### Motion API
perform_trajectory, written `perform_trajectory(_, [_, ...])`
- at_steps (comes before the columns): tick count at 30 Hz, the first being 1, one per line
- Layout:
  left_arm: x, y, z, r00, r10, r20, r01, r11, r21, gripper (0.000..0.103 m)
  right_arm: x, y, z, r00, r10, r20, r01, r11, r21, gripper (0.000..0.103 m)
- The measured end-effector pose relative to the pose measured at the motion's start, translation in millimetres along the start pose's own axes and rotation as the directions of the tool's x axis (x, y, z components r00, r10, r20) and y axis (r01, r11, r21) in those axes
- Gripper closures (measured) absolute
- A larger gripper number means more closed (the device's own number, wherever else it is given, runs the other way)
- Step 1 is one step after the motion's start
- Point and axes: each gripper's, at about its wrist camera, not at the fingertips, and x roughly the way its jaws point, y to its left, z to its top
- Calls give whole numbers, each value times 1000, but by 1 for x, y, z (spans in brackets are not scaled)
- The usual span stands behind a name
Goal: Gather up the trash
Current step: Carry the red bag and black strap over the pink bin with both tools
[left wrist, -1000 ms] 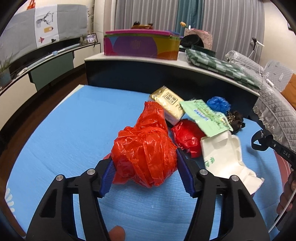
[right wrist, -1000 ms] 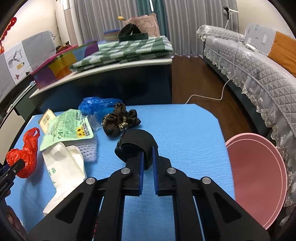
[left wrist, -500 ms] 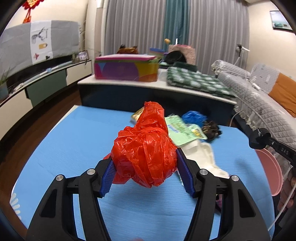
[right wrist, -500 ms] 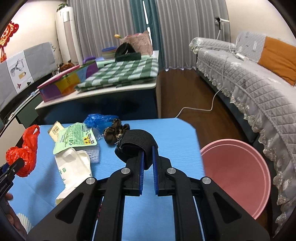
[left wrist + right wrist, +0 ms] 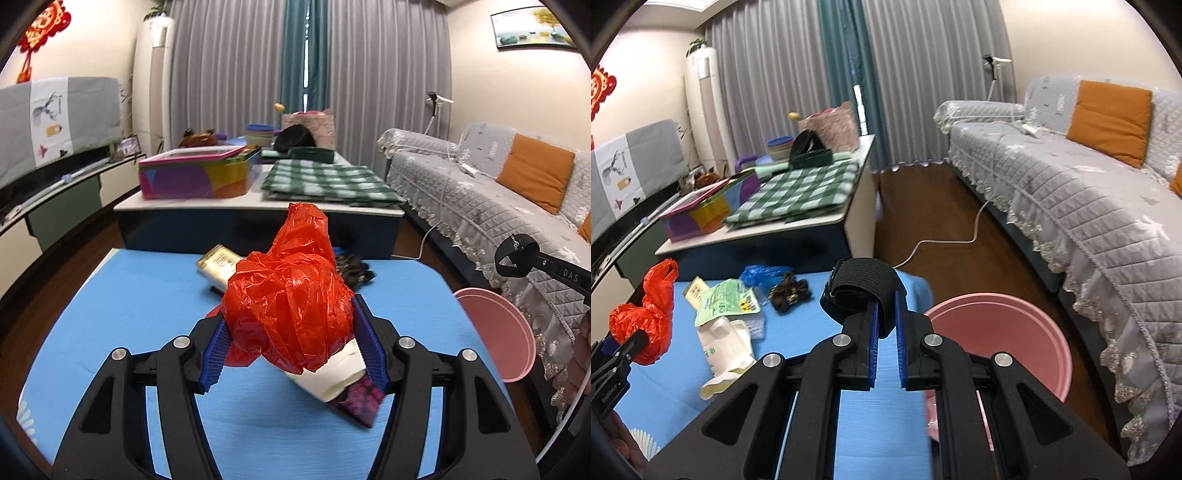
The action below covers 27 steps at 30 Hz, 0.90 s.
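My left gripper (image 5: 291, 339) is shut on a crumpled red plastic bag (image 5: 291, 295) and holds it above the blue table (image 5: 129, 295); the bag also shows in the right wrist view (image 5: 646, 317). My right gripper (image 5: 885, 336) is shut on a black elastic band (image 5: 864, 288), raised near the table's right edge, and shows in the left wrist view (image 5: 517, 254). A pink basin (image 5: 997, 339) stands on the floor right of the table (image 5: 495, 332). A white paper box (image 5: 724, 343), green packet (image 5: 724, 302), blue bag (image 5: 761, 275), dark scrunchie (image 5: 790, 291) and gold packet (image 5: 218, 264) lie on the table.
A low cabinet (image 5: 258, 206) with a colourful box (image 5: 195, 177) and green checked cloth (image 5: 325, 184) stands behind the table. A grey covered sofa (image 5: 1089, 206) runs along the right. A white cable (image 5: 945, 240) lies on the wooden floor.
Both grippers have risen with their loads and tilted up. The right gripper has moved toward the pink basin, which now shows larger. The left gripper lifted the red bag off the table.
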Motion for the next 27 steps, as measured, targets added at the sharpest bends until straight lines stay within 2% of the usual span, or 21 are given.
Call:
perform_trajectory(11, [10,-61,9,993,-115,-22,115,993,19,43,-22,-53,9,995,-91,39,88,994,64,94])
perform_trajectory(14, [20,-85,9,981,-188,-48,189,981,33,43,-23,-68,10,993,-114,39,111,991,79,94])
perform_trajectory(17, [28,-107,7,975,-217,-59,220,974,52,43,-20,-81,10,990,-136,32,133,987,90,94])
perform_trajectory(21, [48,-134,6,954,-284,-93,288,957,41,43,-16,-95,9,988,-156,22,153,983,102,94])
perform_trajectory(24, [63,-146,5,943,-313,-116,315,949,-3,43,-13,-102,8,986,-168,14,166,981,102,94])
perform_trajectory(27, [73,-150,3,942,-314,-117,312,949,-36,43,-7,-111,7,985,-175,2,174,979,106,94])
